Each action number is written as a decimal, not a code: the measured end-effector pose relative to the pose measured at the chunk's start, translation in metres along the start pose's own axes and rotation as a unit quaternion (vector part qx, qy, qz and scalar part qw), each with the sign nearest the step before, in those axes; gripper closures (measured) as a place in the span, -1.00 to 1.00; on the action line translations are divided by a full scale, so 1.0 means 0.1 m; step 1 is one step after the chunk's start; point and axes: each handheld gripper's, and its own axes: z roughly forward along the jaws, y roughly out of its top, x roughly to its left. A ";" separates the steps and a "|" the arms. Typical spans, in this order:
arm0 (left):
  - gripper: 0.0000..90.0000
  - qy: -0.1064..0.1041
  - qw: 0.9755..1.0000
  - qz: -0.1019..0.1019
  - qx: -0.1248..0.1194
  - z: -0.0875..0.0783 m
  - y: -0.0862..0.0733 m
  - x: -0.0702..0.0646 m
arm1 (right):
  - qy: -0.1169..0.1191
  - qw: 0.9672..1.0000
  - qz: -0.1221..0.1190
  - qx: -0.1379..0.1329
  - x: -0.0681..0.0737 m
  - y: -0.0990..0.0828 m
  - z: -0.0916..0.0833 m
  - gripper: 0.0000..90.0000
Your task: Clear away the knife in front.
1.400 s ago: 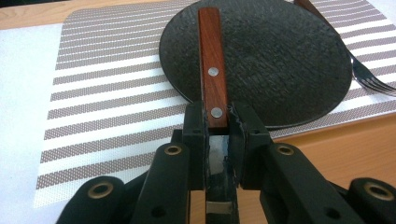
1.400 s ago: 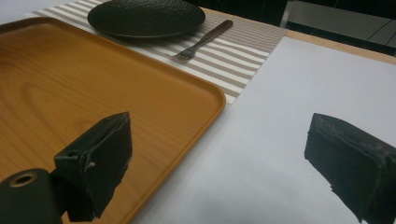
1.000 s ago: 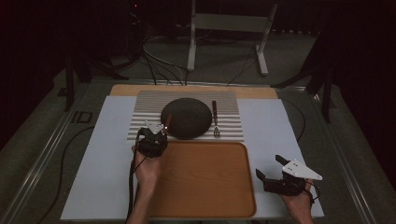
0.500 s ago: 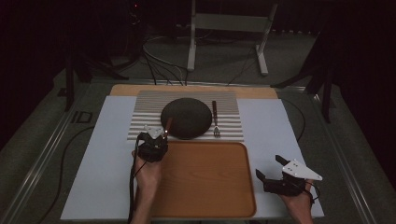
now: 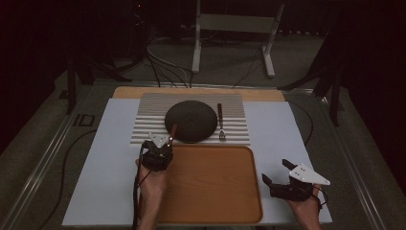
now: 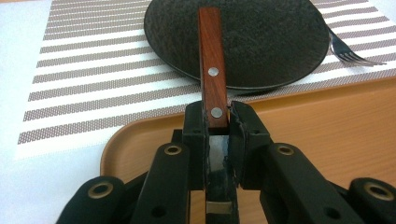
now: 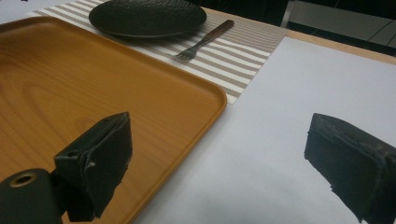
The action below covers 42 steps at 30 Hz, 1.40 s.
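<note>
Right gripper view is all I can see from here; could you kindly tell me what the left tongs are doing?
Observer: The left tongs are shut on a knife, gripping it at the blade end.
Operator: Thank you. Which way does its handle point?
Observer: The wooden handle sticks out ahead of the tongs, toward the black plate.
Operator: And where are those tongs on the table?
Observer: In the high view they are at the far left corner of the tray.
</note>
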 end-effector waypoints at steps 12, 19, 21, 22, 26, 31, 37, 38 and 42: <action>0.73 -0.001 1.000 -0.008 0.001 -0.05 -0.11 -0.04 | 0.001 1.000 0.001 0.001 0.00 0.00 0.00 -0.83; 0.73 0.001 1.000 -0.014 0.002 -0.08 -0.20 -0.07 | 0.001 1.000 0.001 0.001 0.00 0.00 0.00 -0.83; 0.73 0.001 1.000 -0.013 0.003 -0.08 -0.21 -0.06 | 0.001 1.000 0.001 0.001 0.00 0.00 0.00 -0.83; 0.73 0.002 1.000 -0.015 0.003 -0.09 -0.24 -0.06 | 0.001 1.000 0.001 0.001 0.00 0.00 0.00 -0.83; 0.73 0.005 1.000 -0.018 0.006 -0.11 -0.29 -0.04 | 0.001 1.000 0.000 0.002 0.00 0.00 0.00 -0.83; 0.73 0.008 1.000 -0.025 0.008 -0.13 -0.35 -0.02 | 0.002 1.000 0.000 0.002 0.01 0.00 0.01 -0.83; 0.73 0.015 0.999 -0.032 0.012 -0.14 -0.42 0.02 | 0.002 1.000 0.000 0.003 0.01 0.00 0.00 -0.83; 0.73 0.017 0.999 -0.034 0.013 -0.14 -0.43 0.03 | 0.002 1.000 0.000 0.002 0.01 0.00 0.00 -0.83; 0.73 0.017 0.999 -0.042 0.020 -0.15 -0.47 0.07 | 0.002 1.000 -0.001 0.003 0.01 0.00 0.01 -0.83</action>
